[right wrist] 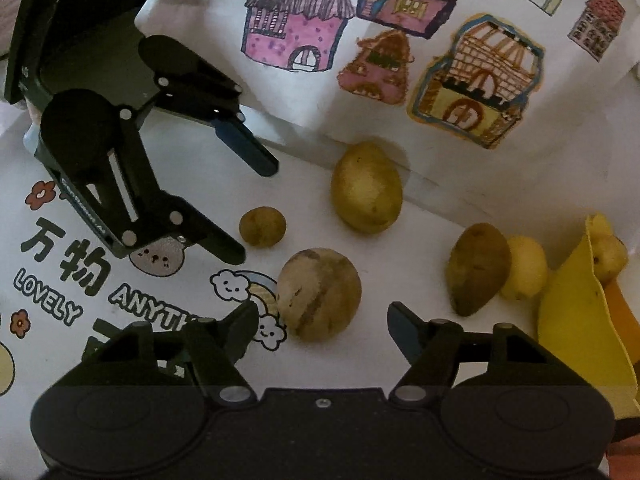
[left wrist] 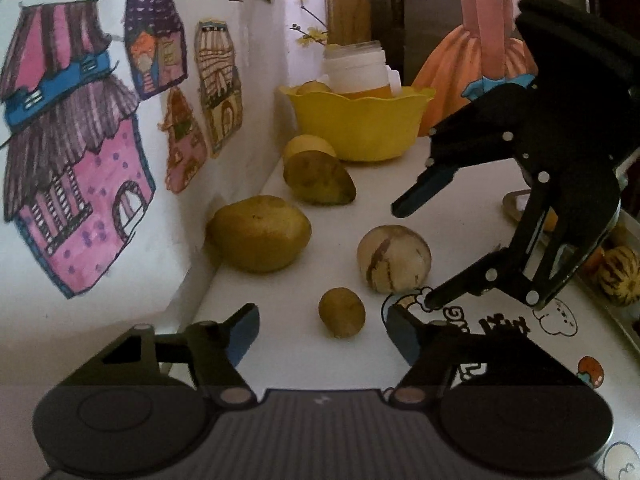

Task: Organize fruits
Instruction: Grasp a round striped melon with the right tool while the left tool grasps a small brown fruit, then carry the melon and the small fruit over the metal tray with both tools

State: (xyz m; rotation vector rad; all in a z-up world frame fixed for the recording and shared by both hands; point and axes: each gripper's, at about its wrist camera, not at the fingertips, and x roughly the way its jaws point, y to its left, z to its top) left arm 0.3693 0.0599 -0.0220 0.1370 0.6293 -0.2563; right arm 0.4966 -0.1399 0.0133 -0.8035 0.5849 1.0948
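Yellow bowl (left wrist: pixel 360 128) at back of white surface (left wrist: pixel 472 184), one fruit inside. Round striped melon (right wrist: pixel 319 294) near right gripper (right wrist: pixel 322 320), jaws open, empty. Looks firm, smooth, maybe rolls; best held across middle. Small brown fruit (left wrist: pixel 342 312) before left gripper (left wrist: pixel 320 330), jaws open.

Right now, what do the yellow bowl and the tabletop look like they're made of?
Yellow bowl: probably moulded plastic, matte to satin; the scalloped rim looks thin and the colour is uniform. Tabletop: a smooth white surface, likely a printed vinyl or laminate cover, judging by the cartoon clouds and lettering printed flat on it. The base beneath cannot be seen.
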